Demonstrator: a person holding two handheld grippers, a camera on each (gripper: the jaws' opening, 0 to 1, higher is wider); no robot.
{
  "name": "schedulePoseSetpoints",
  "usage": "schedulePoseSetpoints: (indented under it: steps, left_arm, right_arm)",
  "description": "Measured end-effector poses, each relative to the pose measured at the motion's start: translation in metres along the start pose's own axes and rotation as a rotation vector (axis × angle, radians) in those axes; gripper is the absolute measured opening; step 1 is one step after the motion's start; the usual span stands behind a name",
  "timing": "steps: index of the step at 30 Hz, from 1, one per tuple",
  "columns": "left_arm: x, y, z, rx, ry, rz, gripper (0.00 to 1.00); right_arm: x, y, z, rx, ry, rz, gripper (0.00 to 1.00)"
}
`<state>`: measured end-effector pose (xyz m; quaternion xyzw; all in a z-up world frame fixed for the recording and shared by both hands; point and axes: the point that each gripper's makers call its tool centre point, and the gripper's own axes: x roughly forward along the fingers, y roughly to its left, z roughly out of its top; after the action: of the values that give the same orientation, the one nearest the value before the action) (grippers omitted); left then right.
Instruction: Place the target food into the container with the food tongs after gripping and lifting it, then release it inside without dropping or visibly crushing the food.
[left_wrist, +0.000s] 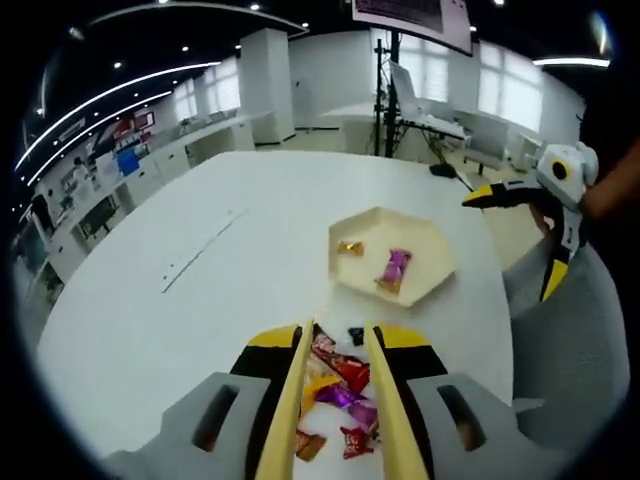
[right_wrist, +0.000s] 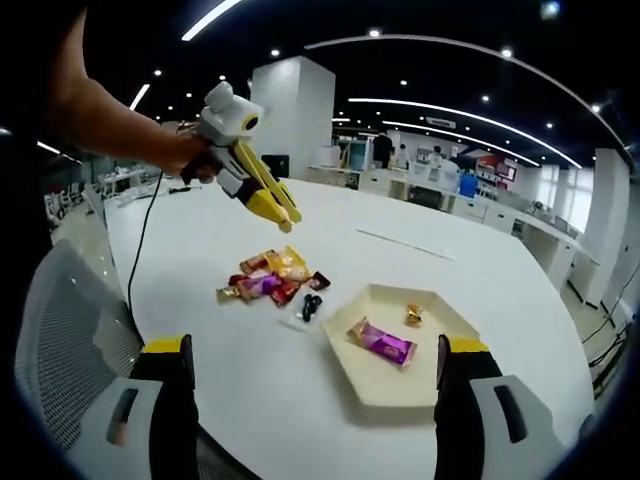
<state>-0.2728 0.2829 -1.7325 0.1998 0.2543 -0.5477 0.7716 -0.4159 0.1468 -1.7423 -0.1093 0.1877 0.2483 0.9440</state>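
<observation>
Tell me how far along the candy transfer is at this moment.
Partly done: two wrapped candies, a purple one and a small gold one, already lie in the hexagonal tray. The left gripper hovers above the candy pile holding nothing; the right gripper is wide open. The pile remains.

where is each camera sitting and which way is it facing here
Left gripper view: rides the left tongs, above the candy pile, facing across the white table to the hexagonal tray; the right tongs and a forearm enter from the right.
Right gripper view: rides the wide-open right tongs at the table edge, facing tray and pile; the left tongs, hand-held, hang above the pile.
Shared: table, tray, pile.
</observation>
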Motion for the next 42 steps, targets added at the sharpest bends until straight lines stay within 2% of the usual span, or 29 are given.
schedulePoseSetpoints:
  steps: [5, 12, 20, 27, 36, 42]
  left_arm:
    - [-0.009, 0.003, -0.023, -0.039, 0.006, 0.023, 0.25]
    - [-0.024, 0.006, -0.043, -0.077, 0.013, 0.055, 0.25]
    - [-0.028, -0.001, -0.079, -0.084, 0.062, 0.068, 0.25]
    - [-0.025, -0.009, -0.097, -0.085, 0.083, 0.055, 0.25]
    - [-0.017, -0.009, -0.116, -0.104, 0.119, 0.054, 0.25]
    - [-0.011, -0.01, -0.122, -0.112, 0.129, 0.052, 0.25]
  right_arm:
    - [0.0, 0.0, 0.0, 0.001, 0.001, 0.004, 0.99]
    - [0.0, 0.0, -0.002, -0.006, 0.006, 0.008, 0.99]
    - [0.0, 0.001, -0.002, -0.005, 0.005, 0.014, 0.99]
    - [0.001, 0.002, -0.003, -0.009, 0.013, 0.016, 0.99]
    - [0.0, 0.001, -0.004, -0.002, 0.015, 0.01, 0.99]
    - [0.001, 0.002, -0.006, -0.002, 0.023, 0.01, 0.99]
